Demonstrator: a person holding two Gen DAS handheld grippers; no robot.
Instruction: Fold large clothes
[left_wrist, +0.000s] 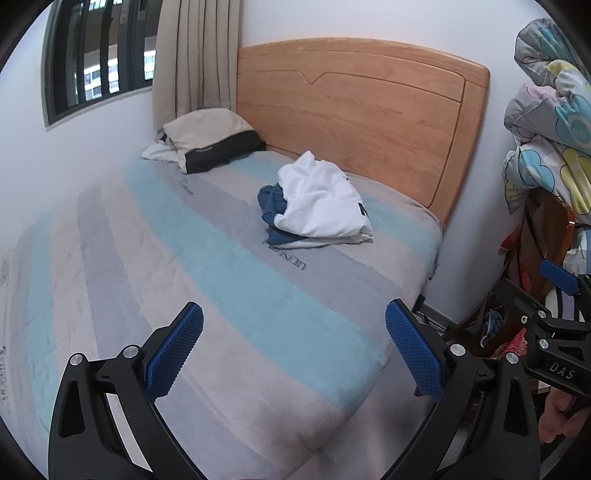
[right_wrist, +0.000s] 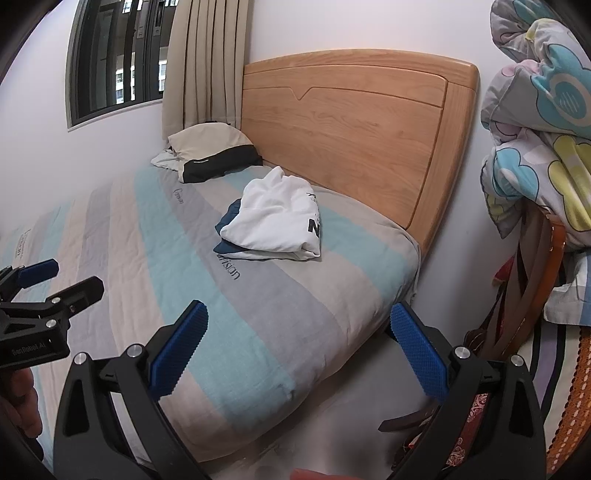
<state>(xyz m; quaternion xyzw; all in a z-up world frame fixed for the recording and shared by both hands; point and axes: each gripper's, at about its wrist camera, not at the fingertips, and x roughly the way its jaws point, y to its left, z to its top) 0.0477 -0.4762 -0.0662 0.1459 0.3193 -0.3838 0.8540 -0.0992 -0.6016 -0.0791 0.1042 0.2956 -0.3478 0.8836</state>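
Both tongs hang released over the striped bed (left_wrist: 236, 266), the left tongs (left_wrist: 293, 349) and the right tongs (right_wrist: 299, 349) empty, blue pads (right_wrist: 181, 350) wide apart. Further up the mattress, right of the pillow (left_wrist: 210, 138), a white garment (left_wrist: 321, 199) lies crumpled on blue clothing (left_wrist: 271, 205) near the wooden headboard (left_wrist: 369, 110).

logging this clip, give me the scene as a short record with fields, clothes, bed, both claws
setting: bedroom, striped grey and blue bedcover on a bed with a wooden headboard
clothes: crumpled white garment with dark print lying on top of a dark blue garment, near the headboard
pillow: beige and black pillow in the corner by the curtain
left claw: open, empty, above the bedcover
right claw: open, empty, over the bed's edge
fold status: not begun
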